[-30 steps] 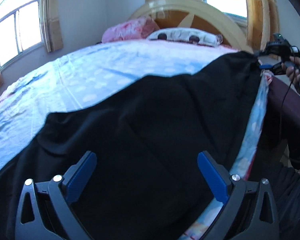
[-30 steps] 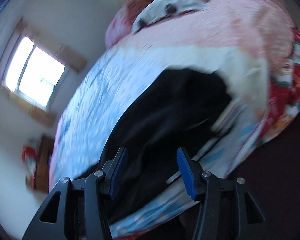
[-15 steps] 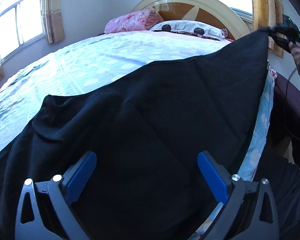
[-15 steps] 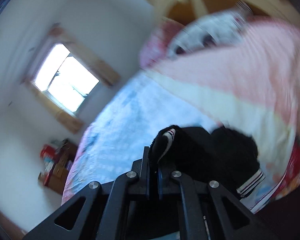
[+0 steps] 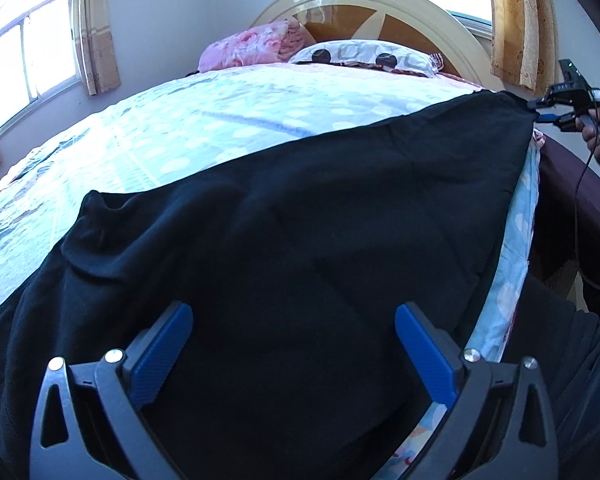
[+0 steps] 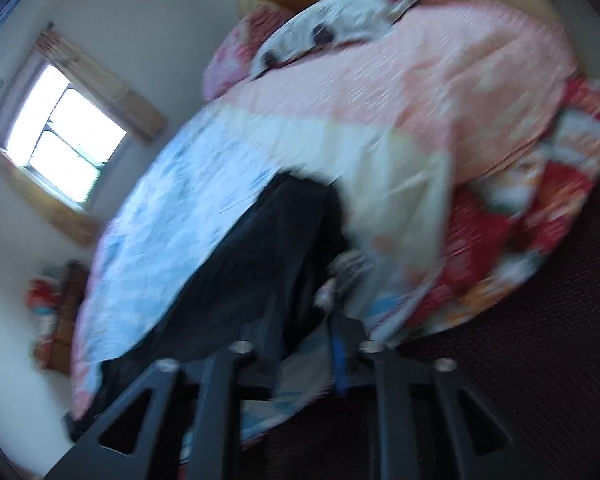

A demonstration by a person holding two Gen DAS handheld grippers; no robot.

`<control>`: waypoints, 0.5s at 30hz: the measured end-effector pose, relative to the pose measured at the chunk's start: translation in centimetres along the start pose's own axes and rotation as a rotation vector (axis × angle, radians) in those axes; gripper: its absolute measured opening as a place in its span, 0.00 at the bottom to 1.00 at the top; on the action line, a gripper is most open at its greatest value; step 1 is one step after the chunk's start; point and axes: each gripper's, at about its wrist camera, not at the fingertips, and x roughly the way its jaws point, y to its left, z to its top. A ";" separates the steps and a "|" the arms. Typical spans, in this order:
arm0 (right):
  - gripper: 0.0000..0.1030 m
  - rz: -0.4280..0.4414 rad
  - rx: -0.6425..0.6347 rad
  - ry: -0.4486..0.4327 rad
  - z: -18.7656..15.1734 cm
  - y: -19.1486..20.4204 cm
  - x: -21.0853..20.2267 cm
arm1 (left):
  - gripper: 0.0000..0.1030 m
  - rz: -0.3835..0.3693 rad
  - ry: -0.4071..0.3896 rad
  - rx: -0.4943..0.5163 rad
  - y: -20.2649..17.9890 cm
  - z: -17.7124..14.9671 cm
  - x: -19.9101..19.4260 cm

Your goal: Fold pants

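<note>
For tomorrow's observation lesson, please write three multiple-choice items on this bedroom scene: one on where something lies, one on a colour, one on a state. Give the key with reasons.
1. Where do the pants lie?
A. spread on the bed, near its right edge
B. hung over the headboard
C. on the floor

2. What colour are the pads on the left gripper?
A. red
B. blue
C. yellow

3. How do the left gripper's jaws stand?
A. clamped on the pillow
C. shut tight on the pants
B. wide apart, gripping nothing

Key:
1 A: the black cloth covers the light blue sheet beside the bed's right edge.
2 B: both pads are blue.
3 B: the pads stand far apart above the cloth, pressing on nothing.
</note>
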 end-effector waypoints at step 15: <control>0.26 -0.022 -0.083 0.231 7.1 3.0 5.0 | 1.00 0.002 -0.016 0.003 -0.2 -0.1 0.1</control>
